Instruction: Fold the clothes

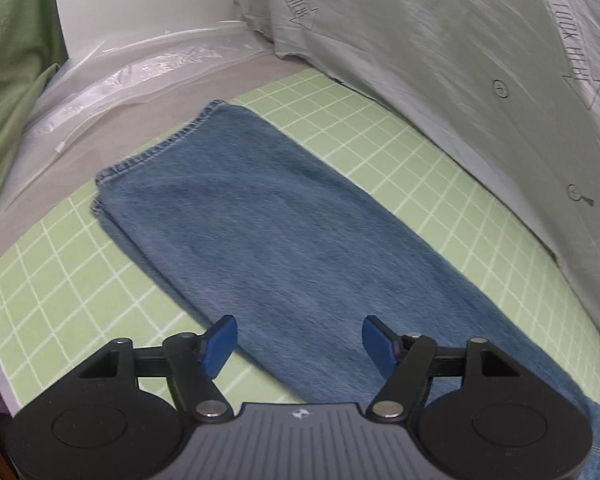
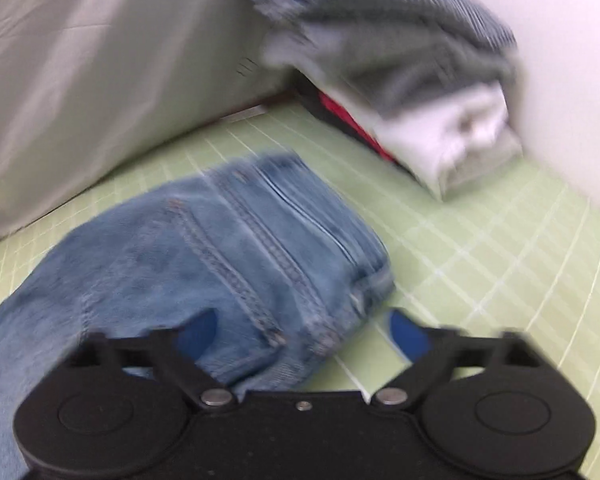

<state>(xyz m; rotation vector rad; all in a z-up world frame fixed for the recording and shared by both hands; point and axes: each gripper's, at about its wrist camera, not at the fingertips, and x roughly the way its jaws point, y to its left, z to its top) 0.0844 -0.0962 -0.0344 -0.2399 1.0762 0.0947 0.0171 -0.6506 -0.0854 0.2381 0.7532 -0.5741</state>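
item: blue jeans (image 1: 260,232), laid flat on our green grid mat (image 1: 60,280). in the left wrist view the legs, stacked one on the other, run from between our fingertips out toward 11 o'clock, hems at the far end near the mat's edge. the long axis lies on the 5-to-11 o'clock line. in the right wrist view the waist end of the jeans (image 2: 228,248) sits just ahead of our fingers, seams and a pocket edge facing up, the legs trailing off toward 8 o'clock.

left gripper (image 1: 299,338): blue pads spread wide, the denim showing between them; the left pad sits at the leg's edge over the mat. we cannot tell whether the pads touch the cloth. nothing pinched.

right gripper (image 2: 304,330): view blurred. pads spread wide, straddling the waist corner; the left pad shows against denim, the right pad against mat. contact unclear; nothing pinched.

also logged: grey printed sheet (image 1: 460,80) with carrot motifs at 1 o'clock; clear plastic sheeting (image 1: 140,76) at 11 o'clock; green fabric (image 1: 8,60) at 10 o'clock; stack of folded clothes (image 2: 412,92) at 1 o'clock in the right view, well apart from the jeans.
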